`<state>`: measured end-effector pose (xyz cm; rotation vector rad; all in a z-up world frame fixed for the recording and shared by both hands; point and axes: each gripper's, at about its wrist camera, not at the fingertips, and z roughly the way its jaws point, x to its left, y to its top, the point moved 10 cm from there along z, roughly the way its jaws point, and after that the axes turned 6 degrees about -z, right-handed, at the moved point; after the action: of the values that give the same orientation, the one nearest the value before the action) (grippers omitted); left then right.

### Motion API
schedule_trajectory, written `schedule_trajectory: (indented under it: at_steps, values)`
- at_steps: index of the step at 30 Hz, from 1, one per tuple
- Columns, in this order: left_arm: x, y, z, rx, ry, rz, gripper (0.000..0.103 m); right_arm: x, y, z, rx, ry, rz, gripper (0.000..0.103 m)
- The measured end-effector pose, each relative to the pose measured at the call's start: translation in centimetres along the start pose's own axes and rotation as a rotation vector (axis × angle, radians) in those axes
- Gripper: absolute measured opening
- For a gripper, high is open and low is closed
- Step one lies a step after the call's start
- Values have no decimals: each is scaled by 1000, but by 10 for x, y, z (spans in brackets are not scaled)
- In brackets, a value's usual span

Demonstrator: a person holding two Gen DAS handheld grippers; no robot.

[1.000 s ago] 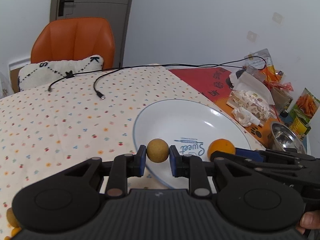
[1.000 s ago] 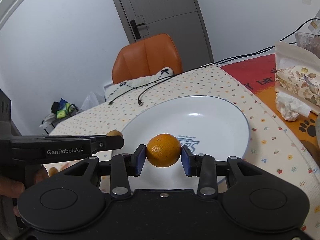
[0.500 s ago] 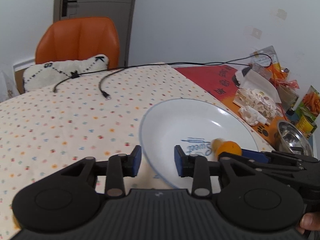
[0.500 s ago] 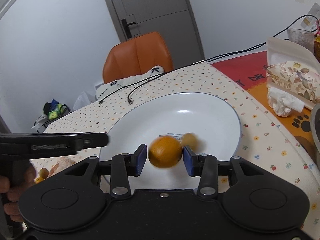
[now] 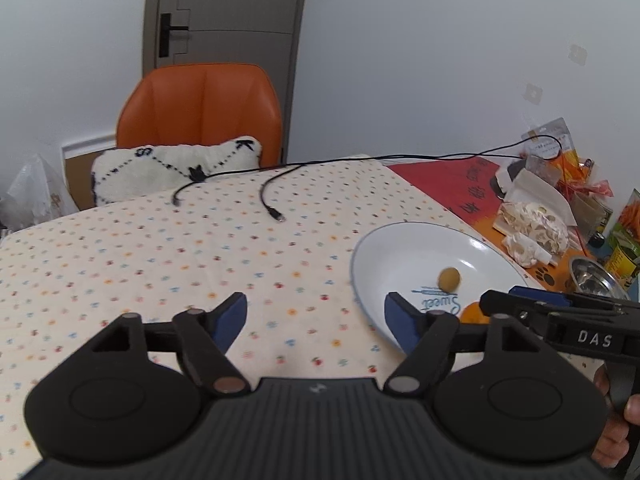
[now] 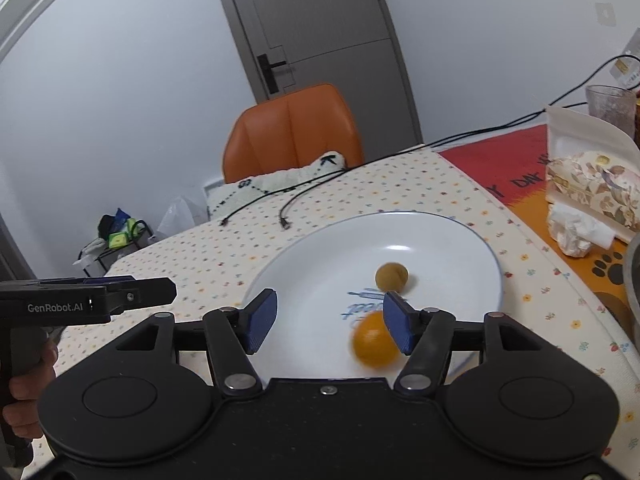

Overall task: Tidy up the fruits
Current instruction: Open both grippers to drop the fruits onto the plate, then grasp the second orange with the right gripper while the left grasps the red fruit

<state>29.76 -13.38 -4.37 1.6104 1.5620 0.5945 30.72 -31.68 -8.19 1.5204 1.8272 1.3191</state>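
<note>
A white plate lies on the dotted tablecloth. On it rests a small brownish-yellow fruit. An orange lies blurred at the plate's near side, just below and beside the right finger of my right gripper, which stands open and holds nothing. In the left wrist view the orange peeks out behind the right gripper's fingers. My left gripper is open and empty, over the tablecloth to the left of the plate.
Two black cables run across the far part of the cloth. Tissue packs, snack bags and a steel bowl crowd the right side. An orange chair with a cushion stands behind the table.
Both grippers opened. The small fruit left the left gripper and rolled onto the plate; the orange dropped out of the right gripper onto the plate. The left gripper drew back to the left.
</note>
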Motion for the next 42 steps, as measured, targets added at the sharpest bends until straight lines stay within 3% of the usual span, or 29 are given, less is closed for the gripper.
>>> schedule_trajectory:
  at_steps: [14,22,42]
  values:
    - [62,-11,-43,-29,79,-57,77,36,2,-6,4,73,-24,70]
    - [93,-24,-65,-35,121,-109,78,60,-1,-9,16,114,-50,72]
    - [135,-63,-98,-9,158,-181,78,115,-21,-14,65,215,-96,75]
